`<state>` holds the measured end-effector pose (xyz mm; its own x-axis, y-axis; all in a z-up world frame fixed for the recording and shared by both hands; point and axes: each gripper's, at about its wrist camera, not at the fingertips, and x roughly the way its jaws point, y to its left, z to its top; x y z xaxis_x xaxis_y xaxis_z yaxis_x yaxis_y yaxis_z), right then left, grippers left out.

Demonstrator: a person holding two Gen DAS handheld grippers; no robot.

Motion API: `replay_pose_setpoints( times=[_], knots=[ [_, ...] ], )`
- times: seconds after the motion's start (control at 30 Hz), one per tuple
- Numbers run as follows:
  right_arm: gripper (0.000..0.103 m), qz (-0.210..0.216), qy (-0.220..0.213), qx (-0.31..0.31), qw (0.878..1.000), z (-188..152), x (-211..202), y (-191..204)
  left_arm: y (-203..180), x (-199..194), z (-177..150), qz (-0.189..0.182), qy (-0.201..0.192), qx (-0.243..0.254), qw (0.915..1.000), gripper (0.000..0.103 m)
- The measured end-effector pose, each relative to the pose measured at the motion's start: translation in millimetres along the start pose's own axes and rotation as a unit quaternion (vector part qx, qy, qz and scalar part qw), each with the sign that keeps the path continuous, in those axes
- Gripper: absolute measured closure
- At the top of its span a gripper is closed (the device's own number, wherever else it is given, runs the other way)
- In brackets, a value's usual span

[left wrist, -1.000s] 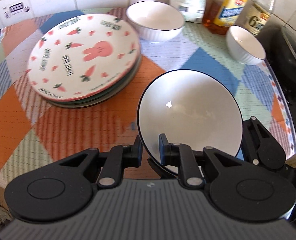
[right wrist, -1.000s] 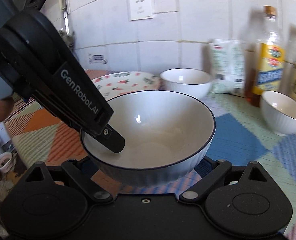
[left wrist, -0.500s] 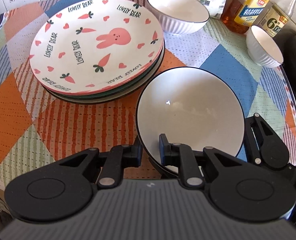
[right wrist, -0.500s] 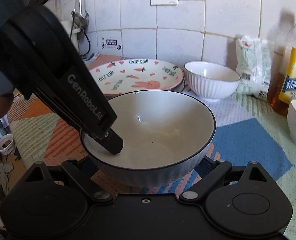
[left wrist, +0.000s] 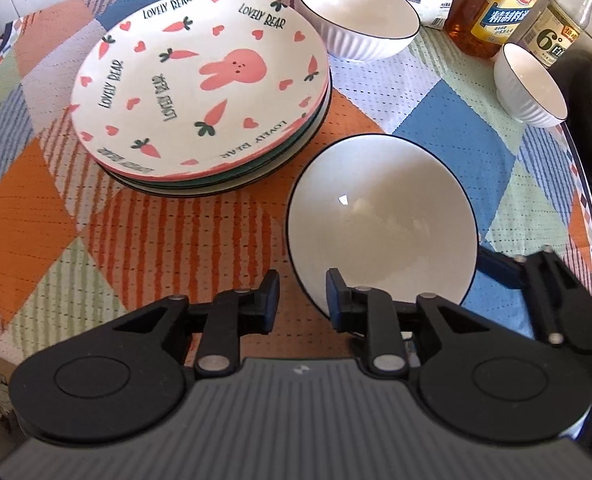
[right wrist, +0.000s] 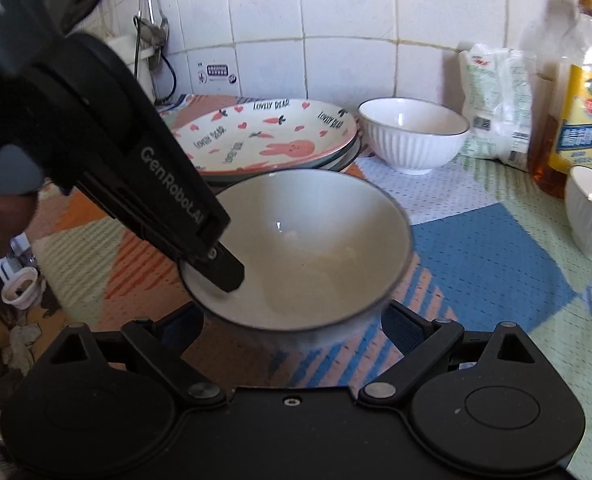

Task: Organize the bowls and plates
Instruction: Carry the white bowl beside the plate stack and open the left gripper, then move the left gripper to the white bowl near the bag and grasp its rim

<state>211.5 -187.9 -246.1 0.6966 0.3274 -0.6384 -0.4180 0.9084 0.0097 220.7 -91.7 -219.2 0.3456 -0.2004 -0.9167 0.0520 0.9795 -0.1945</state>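
White bowl (left wrist: 380, 224) sits at five o'clock of the stacked "LOVELY BEAR" plates (left wrist: 199, 80); the left gripper (left wrist: 302, 300), marked "GenRobot.AI", is opening off its rim, while whether the right gripper (right wrist: 296, 320) grips it I cannot tell. Plates look stacked; two more bowls (left wrist: 360, 20) at one and three o'clock remain loose.

White tiled wall (right wrist: 348, 68), patchwork tablecloth (left wrist: 143, 240).
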Motion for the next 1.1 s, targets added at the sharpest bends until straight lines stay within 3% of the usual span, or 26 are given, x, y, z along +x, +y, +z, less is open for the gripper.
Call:
replay_pose_setpoints(
  times=[0.43,0.57,0.7,1.1],
  knots=[
    [0.006,-0.009,-0.053,0.04,0.998,24,-67,-10,6,-57,9,-0.006,-0.022,0.039,0.999,0.065],
    [0.015,-0.025,-0.059,0.056,0.996,37,-77,-6,14,-65,19,-0.019,-0.027,0.065,0.9973,0.063],
    [0.022,-0.041,-0.067,0.085,0.993,51,-83,-3,27,-68,37,-0.029,-0.033,0.092,0.9948,0.063],
    [0.022,-0.121,-0.056,0.116,0.984,94,-63,12,56,-52,109,-0.068,-0.032,0.18,0.9808,0.063]
  ],
)
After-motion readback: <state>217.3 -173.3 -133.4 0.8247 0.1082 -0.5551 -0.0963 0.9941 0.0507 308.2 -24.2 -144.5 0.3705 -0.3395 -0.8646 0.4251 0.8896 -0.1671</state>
